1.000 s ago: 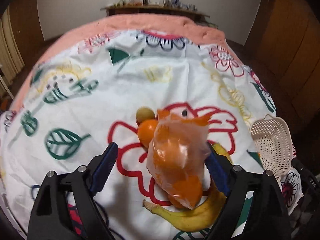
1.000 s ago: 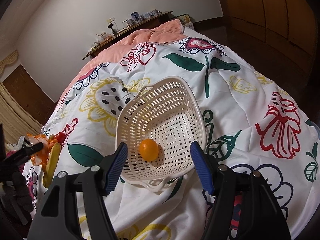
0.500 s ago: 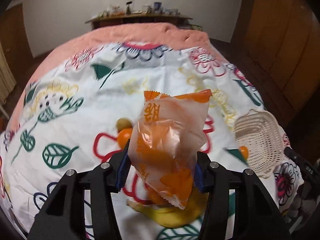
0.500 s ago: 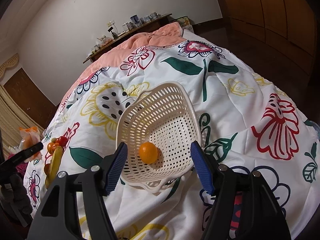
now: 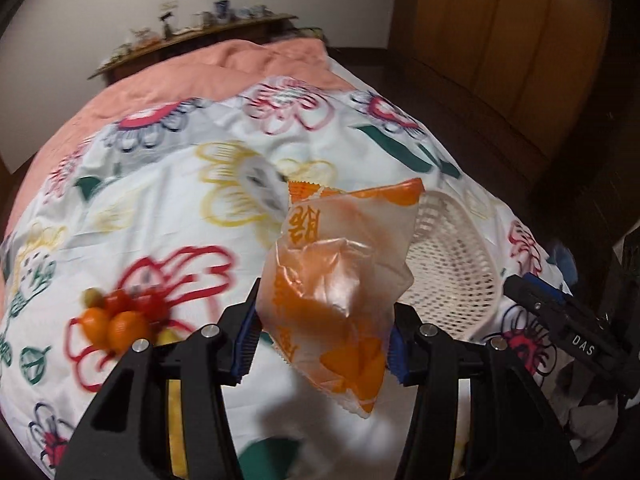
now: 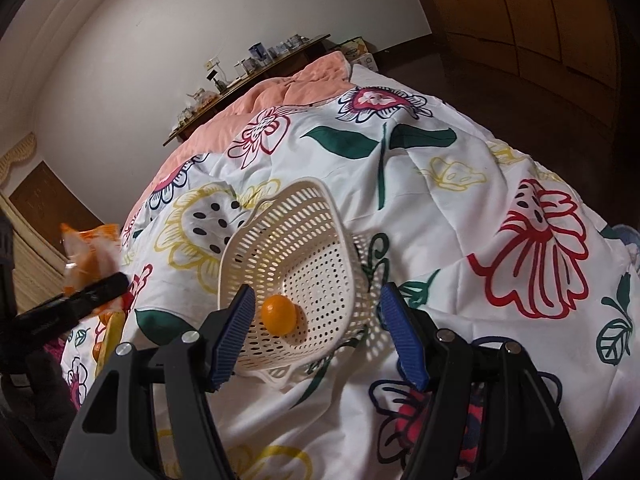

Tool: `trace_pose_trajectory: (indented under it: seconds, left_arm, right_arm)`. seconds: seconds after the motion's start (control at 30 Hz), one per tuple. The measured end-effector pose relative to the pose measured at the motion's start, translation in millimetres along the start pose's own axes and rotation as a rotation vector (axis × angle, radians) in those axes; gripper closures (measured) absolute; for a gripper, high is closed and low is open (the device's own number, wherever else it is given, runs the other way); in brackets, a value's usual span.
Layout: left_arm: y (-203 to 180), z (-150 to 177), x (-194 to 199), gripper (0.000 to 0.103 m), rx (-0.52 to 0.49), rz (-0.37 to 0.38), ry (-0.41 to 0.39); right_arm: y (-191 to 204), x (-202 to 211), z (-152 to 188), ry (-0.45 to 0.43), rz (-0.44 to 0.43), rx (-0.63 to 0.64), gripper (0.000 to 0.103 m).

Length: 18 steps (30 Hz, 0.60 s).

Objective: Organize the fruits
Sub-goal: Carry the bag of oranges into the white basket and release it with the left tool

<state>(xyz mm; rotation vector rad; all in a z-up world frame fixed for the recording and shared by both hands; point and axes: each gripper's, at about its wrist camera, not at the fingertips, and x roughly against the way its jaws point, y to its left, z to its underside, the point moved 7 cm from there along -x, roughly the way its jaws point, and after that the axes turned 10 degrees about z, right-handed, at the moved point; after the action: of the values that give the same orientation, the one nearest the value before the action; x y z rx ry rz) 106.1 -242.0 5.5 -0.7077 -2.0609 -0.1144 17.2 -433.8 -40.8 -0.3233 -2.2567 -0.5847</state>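
Observation:
My left gripper point(image 5: 320, 336) is shut on an orange-and-clear bag of oranges point(image 5: 340, 280) and holds it in the air, left of the white perforated basket point(image 5: 452, 264). The bag also shows at the left of the right wrist view point(image 6: 90, 256). Loose oranges point(image 5: 116, 326), red tomatoes point(image 5: 136, 302), a green fruit point(image 5: 93, 297) and a banana point(image 5: 176, 420) lie on the floral bedspread point(image 5: 168, 200). My right gripper point(image 6: 316, 336) is open and empty just in front of the basket point(image 6: 296, 240), which holds one orange point(image 6: 278, 314).
The right gripper's finger point(image 5: 560, 320) shows at the right of the left wrist view. A pink blanket point(image 6: 280, 88) covers the far end of the bed. A cluttered wooden shelf point(image 6: 248, 68) runs along the white wall. Wooden wardrobe doors point(image 5: 500, 32) stand to the right.
My left gripper closed on the bag of oranges, lifted it off the fruit pile and swung right toward the basket. My right gripper stayed open in front of the basket.

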Motion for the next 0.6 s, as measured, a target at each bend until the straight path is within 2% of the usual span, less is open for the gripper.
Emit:
trace_pose_trajectory:
  seconds: [0.27,0.37,0.43,0.5,0.6]
  left_arm:
    - [-58.4,-4.9,-49.8,0.049,-0.057,0.098,0.085]
    - [-75.4,-8.4,-62.1,0.048,-0.066,0.133,0.095]
    - [-84.2,-11.7,-63.6,0.040,-0.079,0.154,0.084]
    - [-89.2,-14.7,-60.4,0.022,-0.086,0.163,0.063]
    - [-88.1,-18.4,-51.2,0.020,-0.084,0.164,0.033]
  right_arm:
    - [-20.4,0.6,-3.5,-0.001,0.006,-0.046,0.038]
    - [-24.6,-2.0,-3.2,0.004,0.012,-0.053,0.038]
    - [-27.7,-3.4,-2.6,0.006,0.019,-0.059,0.038]
    - [-32.1,-4.0,-2.4,0.004,0.030,-0.064,0.038]
    - [-37.6,-4.5,-2.9,0.003,0.033,-0.080,0.038]
